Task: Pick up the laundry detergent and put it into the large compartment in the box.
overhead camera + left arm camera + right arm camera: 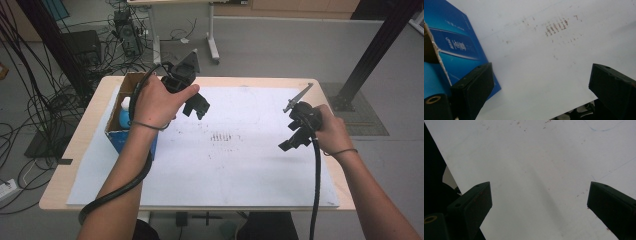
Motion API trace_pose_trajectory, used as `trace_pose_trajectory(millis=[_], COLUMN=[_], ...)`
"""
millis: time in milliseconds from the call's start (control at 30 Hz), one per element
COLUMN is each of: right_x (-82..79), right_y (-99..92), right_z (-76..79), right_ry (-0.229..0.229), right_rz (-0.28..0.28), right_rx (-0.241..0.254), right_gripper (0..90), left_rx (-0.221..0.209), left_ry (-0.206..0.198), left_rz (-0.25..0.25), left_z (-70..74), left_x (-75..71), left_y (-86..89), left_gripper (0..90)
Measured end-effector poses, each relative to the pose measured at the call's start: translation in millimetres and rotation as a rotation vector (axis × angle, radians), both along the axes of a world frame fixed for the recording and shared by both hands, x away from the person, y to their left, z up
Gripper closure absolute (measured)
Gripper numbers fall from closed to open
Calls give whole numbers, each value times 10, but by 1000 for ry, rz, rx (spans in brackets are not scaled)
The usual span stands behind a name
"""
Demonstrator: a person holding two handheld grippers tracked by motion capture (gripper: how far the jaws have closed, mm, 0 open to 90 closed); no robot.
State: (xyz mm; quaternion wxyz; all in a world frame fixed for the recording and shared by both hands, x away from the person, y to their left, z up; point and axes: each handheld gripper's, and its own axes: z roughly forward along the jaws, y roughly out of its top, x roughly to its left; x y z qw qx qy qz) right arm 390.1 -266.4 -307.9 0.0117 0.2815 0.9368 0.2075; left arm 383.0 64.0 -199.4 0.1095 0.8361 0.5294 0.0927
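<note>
Judging from how things lie now, the work is at its very start or between two steps, because neither gripper carries anything. Nearest to the person, the right gripper (296, 135) hangs over the white sheet (250, 165) that covers the tabletop (70, 165); in the right gripper view its fingers (474, 202) stand wide apart with nothing between them except bare paper. A little farther, the left gripper (196, 106) hovers just beside the cardboard box (116, 131), and in the left gripper view its fingers (475, 85) are also spread wide and empty, with the blue printed side of the box (454, 50) close to the left finger. Between the two grippers the sheet has a patch of small dark marks (222, 136). The box stands at the left part of the tabletop, open at the top, and inside it I can see a bottle with a white cap (125, 111); what more is in it is hidden by the left hand (155, 102). I think the bottle is what the left gripper will handle, and taking it out is not yet done
</note>
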Motion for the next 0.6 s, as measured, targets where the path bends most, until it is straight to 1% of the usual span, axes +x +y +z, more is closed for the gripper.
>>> trace_pose_trajectory(millis=[100,133,167,200,233,300,333,400,433,500,533,600], right_x=[-4,-4,-3,-3,-3,-6,-8,-8,-8,-7,-7,-4], right_y=[-7,-7,-11,-14,-14,-16,-14,-11,-11,-3,2,10], right_z=[-5,-5,-6,-4,-4,-2,-3,-3,-3,-2,-5,-16], right_ry=[2,2,2,1,1,1,0,0,0,-3,-2,1], right_rz=[-4,-4,-3,-3,-3,-6,-6,-4,-4,-2,1,2], right_rx=[2,2,3,3,3,4,4,4,4,2,-1,0], right_gripper=[56,56,56,57,57,56,56,56,56,56,56,56], left_rx=[0,0,6,3,3,2,7,7,7,4,4,-3], left_ry=[11,11,20,24,24,35,38,49,49,45,45,53], left_rz=[-3,-3,-2,-2,-2,-1,0,-7,-7,-9,-9,-9], left_z=[-81,-81,-140,-173,-173,-227,-285,-339,-339,-403,-403,-482], left_x=[24,24,42,52,52,66,77,86,86,96,96,107], left_y=[-15,-15,-21,-19,-19,-20,-23,-29,-29,-37,-37,-39], left_gripper=[66,66,67,67,68,67,68,68,68,68,68,68])
